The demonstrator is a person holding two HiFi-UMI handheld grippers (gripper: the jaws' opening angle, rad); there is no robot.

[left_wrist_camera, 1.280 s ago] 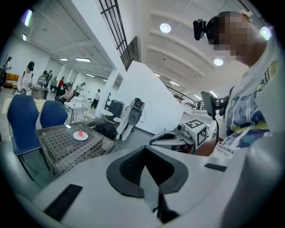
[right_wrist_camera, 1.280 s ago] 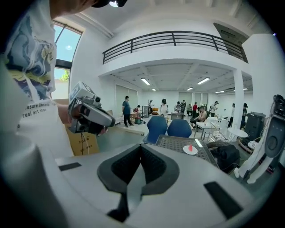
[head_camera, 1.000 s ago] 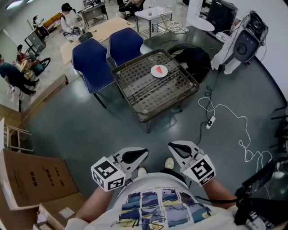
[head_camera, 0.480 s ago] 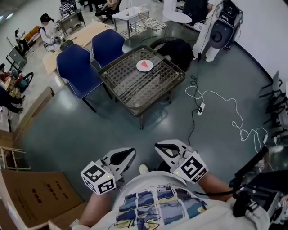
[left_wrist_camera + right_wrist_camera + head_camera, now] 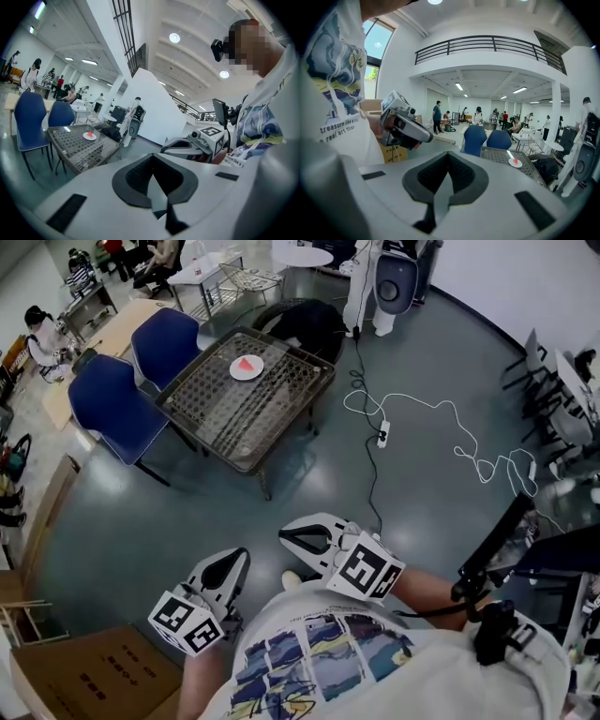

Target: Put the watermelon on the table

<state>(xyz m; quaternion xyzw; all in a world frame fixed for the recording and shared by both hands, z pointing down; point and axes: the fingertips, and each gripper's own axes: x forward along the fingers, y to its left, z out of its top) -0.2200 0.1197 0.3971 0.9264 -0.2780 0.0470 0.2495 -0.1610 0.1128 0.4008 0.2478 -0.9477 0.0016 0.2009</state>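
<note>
Holding both tools close to our chest, we see the left claw clenched with nothing in it. The right claw is just beside it, likewise clenched and empty. Directly behind the claws is our printed shirt. Below and all around them spreads a smooth grey-green floor. Behind and to the left of the left claw lies a cardboard box.

Ahead of the right claw a dark cord runs across the floor to a power strip. From there a white cable loops away to the right.

Well ahead of both claws and a little to the left stands the counter, low and dark-framed, its top patterned with a grid of dots. On its far part sits a white plate. The watermelon, a red wedge, rests on that plate, well apart from either claw.

Two blue chairs stand at the counter's left side, and a black heap lies just beyond it.

Farther off we see a white machine and people seated at tables. The gripper views show a high white hall with ceiling lights and a railed balcony.
</note>
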